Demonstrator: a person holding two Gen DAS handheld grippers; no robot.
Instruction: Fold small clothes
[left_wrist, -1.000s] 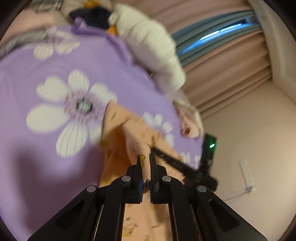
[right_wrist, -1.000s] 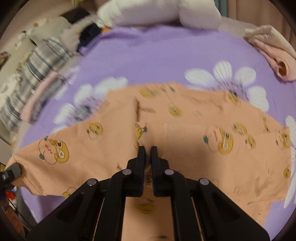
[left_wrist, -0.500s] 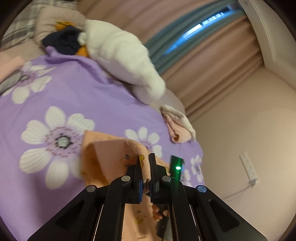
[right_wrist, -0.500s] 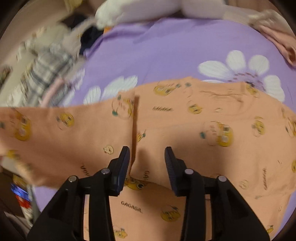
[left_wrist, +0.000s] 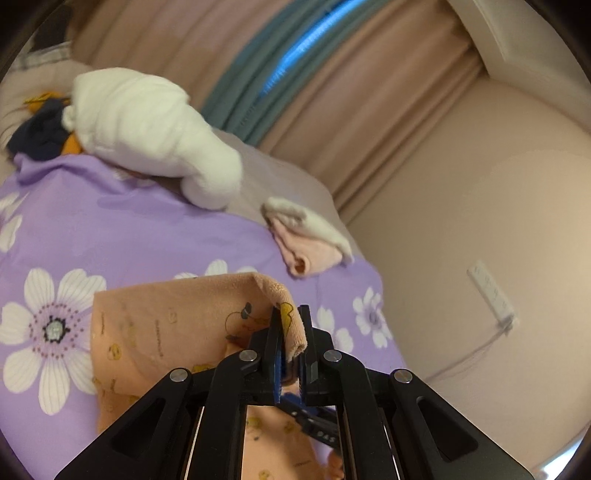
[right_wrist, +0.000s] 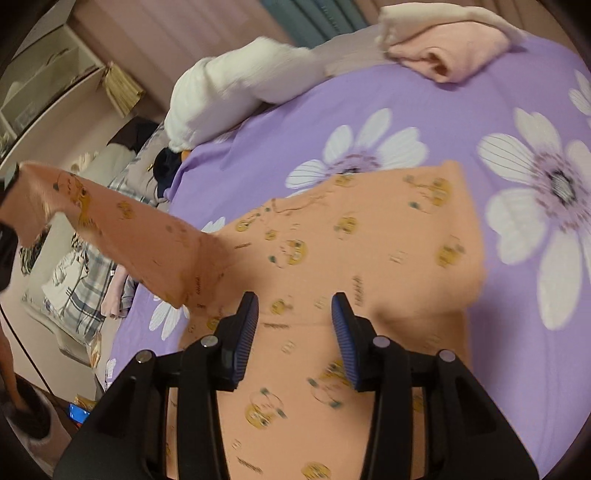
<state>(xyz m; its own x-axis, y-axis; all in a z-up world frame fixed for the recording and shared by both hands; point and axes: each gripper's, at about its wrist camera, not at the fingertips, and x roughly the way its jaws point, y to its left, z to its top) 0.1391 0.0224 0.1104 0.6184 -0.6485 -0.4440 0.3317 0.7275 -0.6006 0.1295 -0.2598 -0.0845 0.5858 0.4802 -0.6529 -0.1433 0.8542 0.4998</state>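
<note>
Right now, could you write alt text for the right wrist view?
An open black claw hovers over a peach cartoon-print garment spread on a purple flowered bedsheet. One end of the garment is lifted at left; a folded pink cloth lies beyond.

I am viewing a bed (right_wrist: 424, 110) that is carrying a purple flower-print sheet. Lying directly on it: a peach printed garment (right_wrist: 369, 258), a folded pink garment (right_wrist: 443, 55) near the far edge, and a white bundle (right_wrist: 229, 96).
</note>
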